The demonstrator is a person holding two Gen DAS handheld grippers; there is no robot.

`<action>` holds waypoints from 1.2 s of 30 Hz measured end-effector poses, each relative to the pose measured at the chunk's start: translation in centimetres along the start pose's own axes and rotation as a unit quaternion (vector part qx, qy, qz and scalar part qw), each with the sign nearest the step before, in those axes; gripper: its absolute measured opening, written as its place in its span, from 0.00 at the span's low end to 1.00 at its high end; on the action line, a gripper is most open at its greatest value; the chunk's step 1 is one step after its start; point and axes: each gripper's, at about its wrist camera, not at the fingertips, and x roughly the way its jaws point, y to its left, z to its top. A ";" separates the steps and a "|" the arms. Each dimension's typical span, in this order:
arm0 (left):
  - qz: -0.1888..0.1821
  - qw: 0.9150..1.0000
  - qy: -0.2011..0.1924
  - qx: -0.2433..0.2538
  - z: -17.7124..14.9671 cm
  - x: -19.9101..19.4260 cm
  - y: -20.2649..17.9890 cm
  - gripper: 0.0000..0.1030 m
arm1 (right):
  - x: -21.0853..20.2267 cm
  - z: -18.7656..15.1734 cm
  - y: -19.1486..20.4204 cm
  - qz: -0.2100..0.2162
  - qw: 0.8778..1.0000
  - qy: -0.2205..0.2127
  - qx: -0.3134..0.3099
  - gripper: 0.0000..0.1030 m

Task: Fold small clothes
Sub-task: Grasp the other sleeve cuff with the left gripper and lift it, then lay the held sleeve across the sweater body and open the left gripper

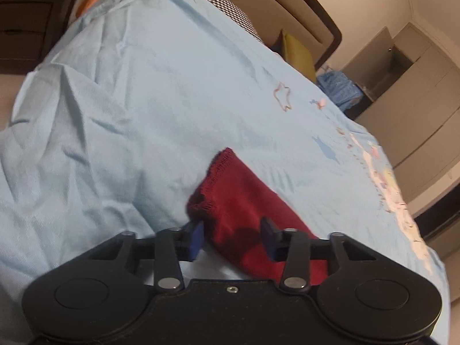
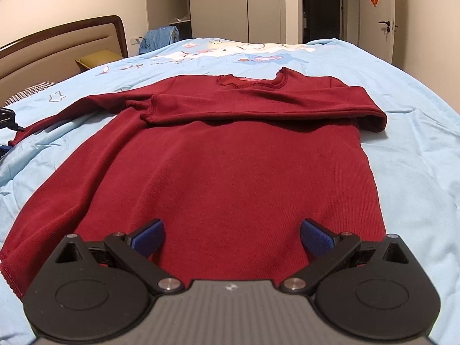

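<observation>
Two claws low over the light blue bed: right claw released wide above the hem of the dark red sweater, left claw part-open astride the outstretched sleeve, pads not visibly pinching. Sweater flat on bed, other sleeve folded across chest, neckline at far side. Beyond: headboard, wardrobe.
</observation>
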 end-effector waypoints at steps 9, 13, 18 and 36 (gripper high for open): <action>-0.008 1.000 -0.026 0.004 1.0 -0.6 0.1 0.03 | 0.0 -0.1 0.0 -0.002 1.000 0.004 0.000 1.00; -0.047 0.997 -0.063 0.019 1.7 -3.1 -0.5 0.03 | -0.1 -0.1 0.0 -0.002 1.000 0.004 0.002 1.00; -0.065 0.994 -0.079 0.047 2.1 -4.5 -0.8 0.03 | -0.3 -0.2 0.0 0.000 1.000 0.004 0.004 1.00; -0.259 0.920 -0.165 0.244 -1.8 -14.3 -18.2 0.03 | -2.3 -0.1 -2.6 0.009 0.998 -0.030 0.063 1.00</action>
